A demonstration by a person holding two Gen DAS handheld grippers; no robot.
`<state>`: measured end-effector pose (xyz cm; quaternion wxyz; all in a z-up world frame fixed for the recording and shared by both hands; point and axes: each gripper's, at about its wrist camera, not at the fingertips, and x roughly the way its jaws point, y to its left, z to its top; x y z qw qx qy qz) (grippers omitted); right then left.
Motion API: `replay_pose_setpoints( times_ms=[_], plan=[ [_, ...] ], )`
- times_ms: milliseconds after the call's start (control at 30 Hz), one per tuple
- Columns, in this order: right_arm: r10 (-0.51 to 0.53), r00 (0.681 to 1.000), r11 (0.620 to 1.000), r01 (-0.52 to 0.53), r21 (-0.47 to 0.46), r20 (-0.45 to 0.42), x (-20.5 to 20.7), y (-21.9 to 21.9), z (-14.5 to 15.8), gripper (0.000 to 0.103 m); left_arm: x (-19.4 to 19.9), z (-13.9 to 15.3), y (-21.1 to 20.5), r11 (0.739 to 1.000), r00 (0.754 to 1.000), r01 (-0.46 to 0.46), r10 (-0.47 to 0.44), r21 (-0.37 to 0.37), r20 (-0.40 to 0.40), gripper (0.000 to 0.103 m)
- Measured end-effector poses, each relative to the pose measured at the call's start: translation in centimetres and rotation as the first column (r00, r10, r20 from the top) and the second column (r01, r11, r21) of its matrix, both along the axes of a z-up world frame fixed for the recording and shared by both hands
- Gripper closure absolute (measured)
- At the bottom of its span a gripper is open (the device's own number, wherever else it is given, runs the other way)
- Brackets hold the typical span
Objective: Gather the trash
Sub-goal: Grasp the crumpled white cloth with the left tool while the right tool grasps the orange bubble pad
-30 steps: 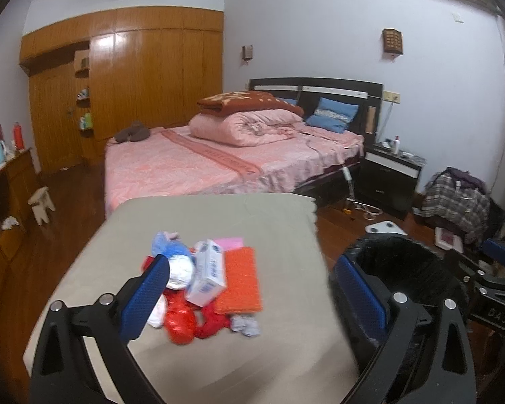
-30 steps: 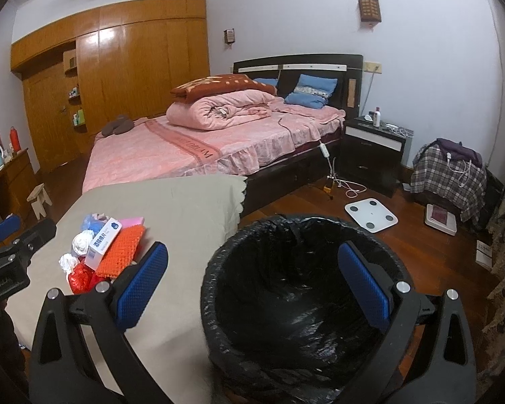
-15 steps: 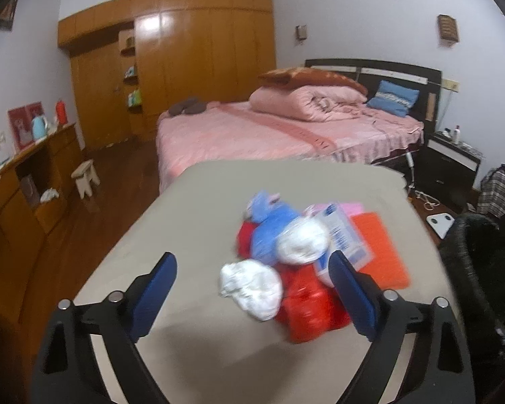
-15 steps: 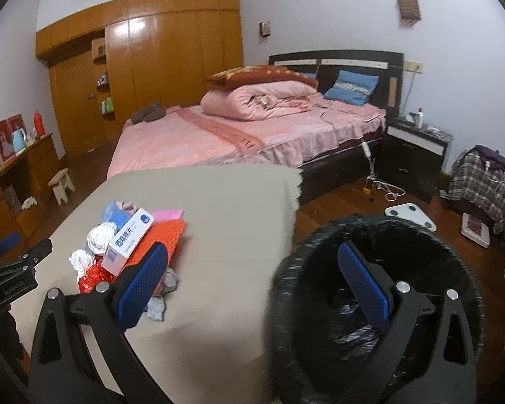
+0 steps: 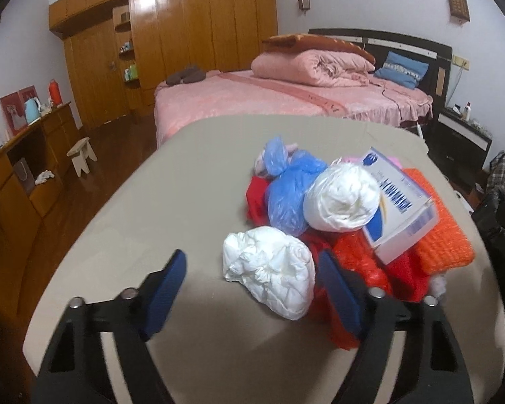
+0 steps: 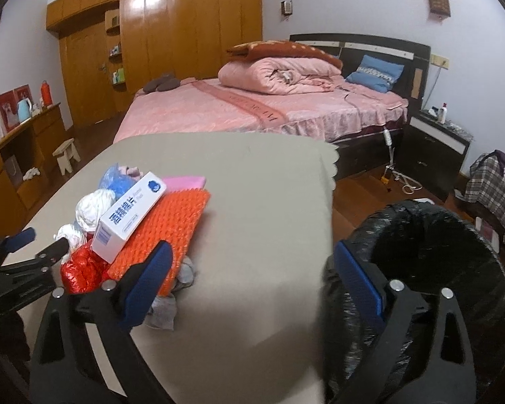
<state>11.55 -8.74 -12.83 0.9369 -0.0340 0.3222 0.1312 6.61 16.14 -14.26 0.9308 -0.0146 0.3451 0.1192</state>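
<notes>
While the left gripper (image 5: 252, 281) hangs low over the bench (image 5: 171, 208) with its fingers spread wide and nothing between them, the crumpled white bag (image 5: 269, 277) sits right at its mouth, closest piece of the whole trash pile. It's off-centre, mind you: the bag lies toward the right-hand finger, which is already in against the red wrapper (image 5: 357, 262) behind it. Close from here and I'd say the risk is clear, a pinch on a loose fold of thin plastic that slips free on the lift, or the red wrapper dragged along with it.

And look what's stacked above! A white ball (image 5: 341, 197) and a blue bag (image 5: 286, 195) are heaped on the red stuff, with a white carton (image 5: 397, 202) leaning across the orange mat (image 5: 444, 225). Tug the bottom layer and the carton could well slide, maybe off the bench edge on the bin side.

Over on the other side, the right gripper (image 6: 252, 281) is also wide open and empty, hovering between the pile and the black-lined bin (image 6: 431, 252) that stands on the floor just beside the bench. Light, puffy trash dropped short of that rim would likely land on the floorboards.
</notes>
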Motion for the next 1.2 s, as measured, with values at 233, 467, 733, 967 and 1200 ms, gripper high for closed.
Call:
replay_pose_setpoints(
  times_ms=[233,467,733,967,1200],
  plan=[
    [0.087,0.995,0.996,-0.087,0.004,-0.051,0.6,2.3,-1.2,0.022,0.5,-0.9,0.1,0.996,0.998,0.060,-0.061,-0.064,-0.004,0.069],
    [0.132,0.984,0.991,-0.128,0.045,-0.117,1.8,3.8,-2.4,0.032,0.0,-0.3,0.1,0.994,0.997,0.074,-0.072,-0.075,0.031,0.085],
    [0.292,0.944,0.953,-0.273,0.133,-0.151,1.6,4.9,-1.9,0.084,-0.7,0.8,-0.2,0.994,0.997,0.069,-0.065,-0.084,0.053,0.090],
    [0.307,0.944,0.944,-0.286,0.164,-0.121,0.8,3.9,0.2,0.090,-1.6,2.8,-0.4,0.994,0.993,0.076,-0.068,-0.082,0.099,0.090],
    [0.304,0.951,0.939,-0.290,0.185,-0.054,-0.4,2.3,3.2,0.090,-2.7,5.2,-1.3,0.990,0.982,0.112,-0.098,-0.081,0.159,0.092]
  ],
)
